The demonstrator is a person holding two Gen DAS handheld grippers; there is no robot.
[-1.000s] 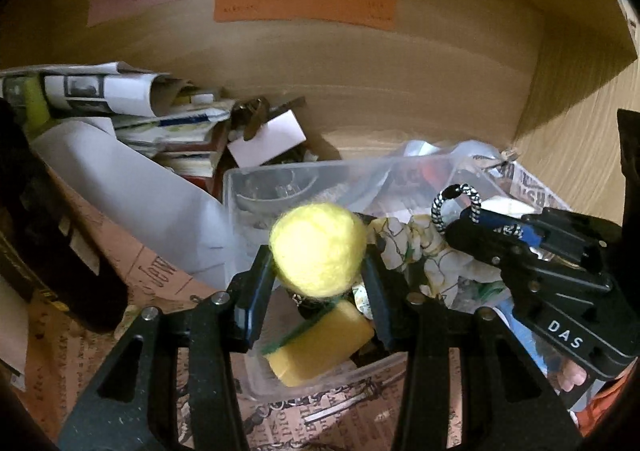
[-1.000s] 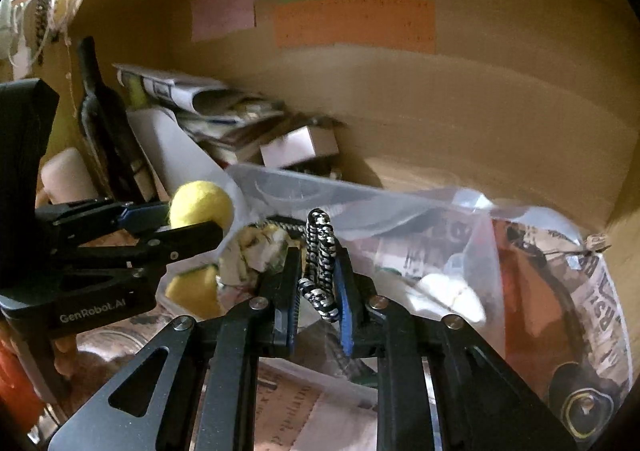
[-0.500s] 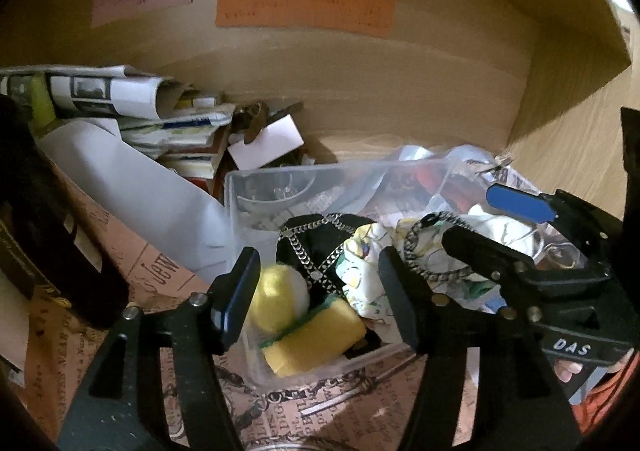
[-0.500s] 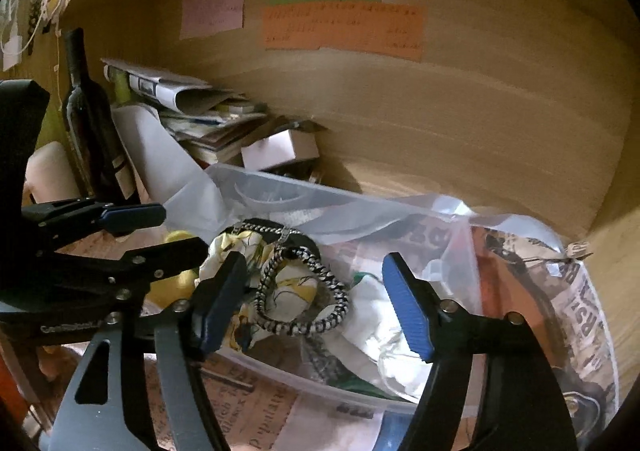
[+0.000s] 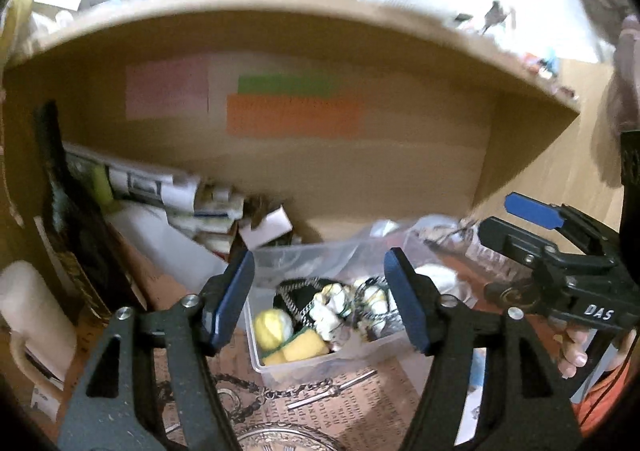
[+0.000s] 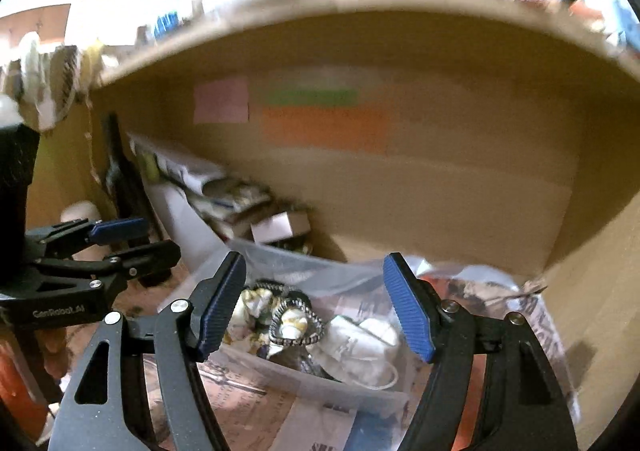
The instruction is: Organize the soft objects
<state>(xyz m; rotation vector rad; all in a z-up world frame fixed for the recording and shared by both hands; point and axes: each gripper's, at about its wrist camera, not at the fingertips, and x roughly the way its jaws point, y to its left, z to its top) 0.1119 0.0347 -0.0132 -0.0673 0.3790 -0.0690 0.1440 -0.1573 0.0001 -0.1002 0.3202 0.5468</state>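
Observation:
A clear plastic bin [image 5: 280,365] stands on the newspaper-lined shelf floor. In it lie a yellow pom-pom ball [image 5: 273,326], a yellow sponge [image 5: 298,351], a floral cloth [image 5: 334,309] and a black-and-white braided cord loop [image 6: 294,317]. My left gripper [image 5: 320,299] is open and empty, held back from and above the bin. My right gripper [image 6: 314,305] is open and empty too, above the bin [image 6: 320,375]; it also shows at the right of the left wrist view [image 5: 552,247].
Rolled newspapers and stacked booklets [image 5: 160,187] lie at the back left by a dark bottle [image 5: 68,219]. A white roll [image 5: 28,307] stands at the left. A plastic bag of items [image 6: 480,291] sits right of the bin. A chain and metal pieces [image 5: 260,395] lie in front.
Both grippers have let go, opened and pulled back and up out of the shelf. The yellow ball and the braided cord now lie in the bin.

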